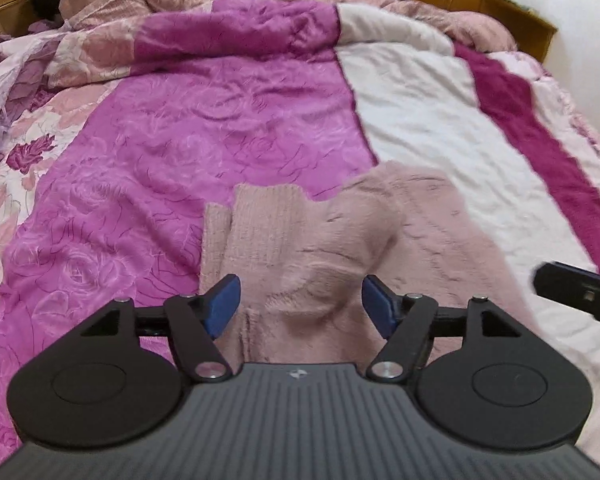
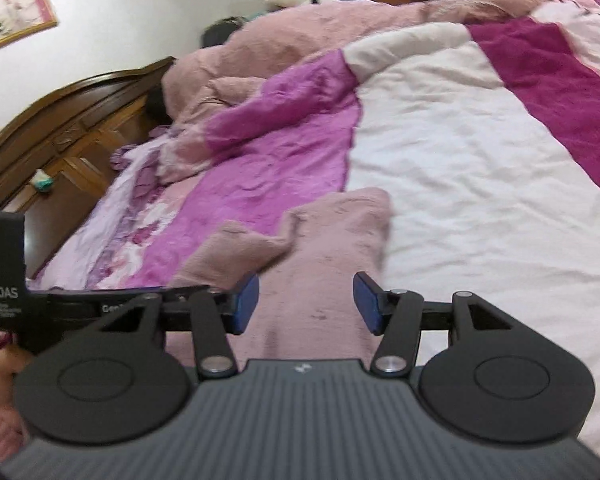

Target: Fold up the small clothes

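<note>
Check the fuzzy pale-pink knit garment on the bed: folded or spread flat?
Partly folded: the fuzzy pale-pink knit garment has layers lapped over each other, ribbed cuff on top, lumpy rather than flat.

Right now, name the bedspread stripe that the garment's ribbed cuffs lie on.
The bright magenta rose-embossed stripe; the white stripe lies under the fuzzy pink garment's other side.

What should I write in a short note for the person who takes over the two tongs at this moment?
Left tongs: open, nothing between the pads, above the near part of the pink sweater.
Right tongs: open, empty, also above the sweater.
Place: the sweater lies on the bed cover, across the purple and white parts.
Done: it seems partly folded; a ribbed cuff lies on top.
Left: probably one more fold and smoothing. No other small clothes are clearly visible.
</note>
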The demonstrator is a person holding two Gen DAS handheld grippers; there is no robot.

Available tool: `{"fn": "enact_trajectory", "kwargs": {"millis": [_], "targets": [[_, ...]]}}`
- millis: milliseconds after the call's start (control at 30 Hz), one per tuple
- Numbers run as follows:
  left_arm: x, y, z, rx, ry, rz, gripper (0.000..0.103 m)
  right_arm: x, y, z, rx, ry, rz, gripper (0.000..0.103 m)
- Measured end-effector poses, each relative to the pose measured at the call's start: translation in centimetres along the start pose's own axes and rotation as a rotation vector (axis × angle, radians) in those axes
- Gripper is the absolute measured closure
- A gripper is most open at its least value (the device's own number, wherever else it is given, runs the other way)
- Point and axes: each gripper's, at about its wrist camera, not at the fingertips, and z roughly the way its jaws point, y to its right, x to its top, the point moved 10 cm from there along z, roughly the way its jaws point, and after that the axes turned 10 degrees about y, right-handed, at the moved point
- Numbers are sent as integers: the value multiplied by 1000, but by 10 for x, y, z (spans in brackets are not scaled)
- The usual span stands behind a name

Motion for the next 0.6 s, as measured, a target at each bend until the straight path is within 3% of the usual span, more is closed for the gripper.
{"fn": "enact_trajectory", "kwargs": {"millis": [200, 267, 300, 333, 467, 500, 600], "targets": [[0, -15, 26, -1, 51, -98, 31, -16, 24, 12, -60, -58, 23, 47], [-1, -15, 32, -20, 63, -119, 59, -20, 27, 13, -53, -68, 37, 47], [-1, -15, 34, -33, 76, -132, 83, -21, 27, 14, -50, -69, 41, 47], [0, -16, 33, -34, 90, -151, 90, -22, 28, 16, -47, -71, 43, 47], [18, -28, 4, 7, 195, -203, 91, -21, 25, 15, -25, -78, 37, 47], [20, -33, 5, 19, 192, -199, 91, -21, 22, 15, -14, -80, 24, 47], [3, -54, 31, 64, 78, -227, 90, -29, 12, 19, 8, -100, -16, 48]]}}
